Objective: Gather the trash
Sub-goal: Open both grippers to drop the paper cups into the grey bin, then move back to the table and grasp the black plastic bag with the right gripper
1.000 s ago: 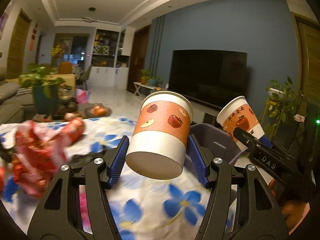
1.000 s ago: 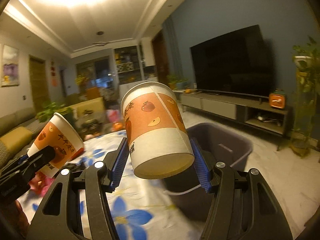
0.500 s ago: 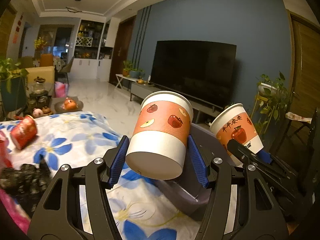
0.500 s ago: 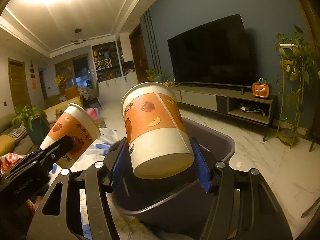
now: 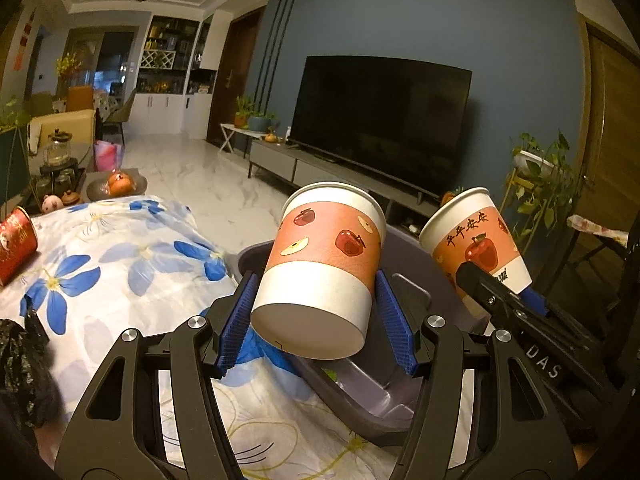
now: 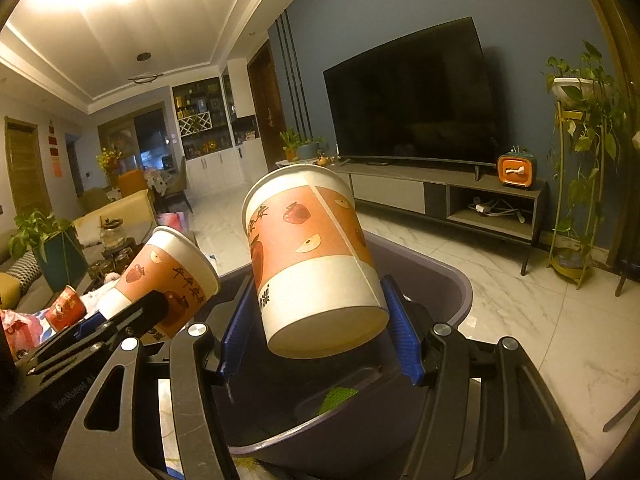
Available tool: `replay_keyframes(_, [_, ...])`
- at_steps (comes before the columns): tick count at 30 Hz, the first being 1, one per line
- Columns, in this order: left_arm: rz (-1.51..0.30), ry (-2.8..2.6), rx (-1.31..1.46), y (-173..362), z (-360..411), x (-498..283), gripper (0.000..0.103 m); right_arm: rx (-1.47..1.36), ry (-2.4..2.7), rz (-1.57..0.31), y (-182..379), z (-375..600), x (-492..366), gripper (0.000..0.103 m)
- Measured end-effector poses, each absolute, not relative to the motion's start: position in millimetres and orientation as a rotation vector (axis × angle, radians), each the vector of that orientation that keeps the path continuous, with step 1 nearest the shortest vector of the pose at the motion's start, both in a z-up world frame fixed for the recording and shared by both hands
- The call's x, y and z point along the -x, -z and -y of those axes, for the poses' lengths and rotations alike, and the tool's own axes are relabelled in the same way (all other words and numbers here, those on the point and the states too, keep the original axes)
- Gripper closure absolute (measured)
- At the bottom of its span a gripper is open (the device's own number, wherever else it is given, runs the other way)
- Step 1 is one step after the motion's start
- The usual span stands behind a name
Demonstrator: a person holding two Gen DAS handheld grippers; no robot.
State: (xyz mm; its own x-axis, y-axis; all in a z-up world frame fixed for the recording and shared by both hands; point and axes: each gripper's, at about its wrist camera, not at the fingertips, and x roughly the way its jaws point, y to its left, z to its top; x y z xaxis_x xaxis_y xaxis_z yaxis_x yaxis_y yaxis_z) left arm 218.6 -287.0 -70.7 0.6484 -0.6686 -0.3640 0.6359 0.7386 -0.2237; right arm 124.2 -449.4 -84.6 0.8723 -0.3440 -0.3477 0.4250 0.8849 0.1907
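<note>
- Left gripper (image 5: 316,328) has its blue pads (image 5: 236,328) pressed against both sides of a paper cup (image 5: 320,272), apple print on an orange band, held tilted with its base toward the camera.
- That cup hangs above the near rim of the grey trash bin (image 5: 412,292), right at the edge of the flowered tablecloth (image 5: 120,264).
- Right gripper (image 6: 316,336) is clamped the same way on a second paper cup (image 6: 312,256), also tilted, base toward the lens.
- This second cup sits over the bin's open mouth (image 6: 452,280); something green (image 6: 340,394) lies inside, too small to identify.
- From the left wrist view, the second cup (image 5: 476,244) shows to the right, pinched in the other tool over the bin's far side.
- From the right wrist view, the first cup (image 6: 172,276) shows to the left, near the bin's rim.
- A red can (image 5: 14,244) lies on its side on the cloth, well away from the bin.
- A crumpled black bag (image 5: 20,368) sits at the cloth's near left edge.
</note>
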Motion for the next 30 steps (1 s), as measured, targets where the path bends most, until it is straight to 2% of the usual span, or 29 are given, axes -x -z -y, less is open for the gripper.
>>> replay_keyframes(6, [-0.476,0.753,0.096,72.4,290.9,-224.9,0.043,-0.290,0.405,-0.315,86.8,457.4,-125.9,0.041])
replay_keyframes(8, [-0.481,0.758,0.106,73.8,290.5,-226.0,0.043,-0.302,0.404,-0.313,85.1,461.6,-126.7,0.035])
replay_keyframes(10, [-0.491,0.772,0.116,75.4,291.4,-228.5,0.040,-0.311,0.406,-0.305,84.9,465.9,-125.2,0.034])
replay_keyframes(12, [-0.501,0.778,0.128,77.0,290.7,-230.4,0.031,-0.322,0.416,-0.299,84.6,468.0,-122.7,0.033])
replay_keyframes(15, [-0.515,0.780,0.167,78.6,284.9,-233.6,0.026,-0.324,0.422,-0.287,82.1,470.0,-118.3,0.033])
replay_keyframes(23, [-0.497,0.655,0.114,78.3,262.9,-213.7,0.023,-0.260,0.421,-0.278,75.8,449.3,-101.2,0.032])
replay_keyframes(30, [-0.483,0.519,0.121,77.1,214.3,-183.3,0.018,-0.216,0.368,-0.290,73.1,416.3,-88.3,0.030])
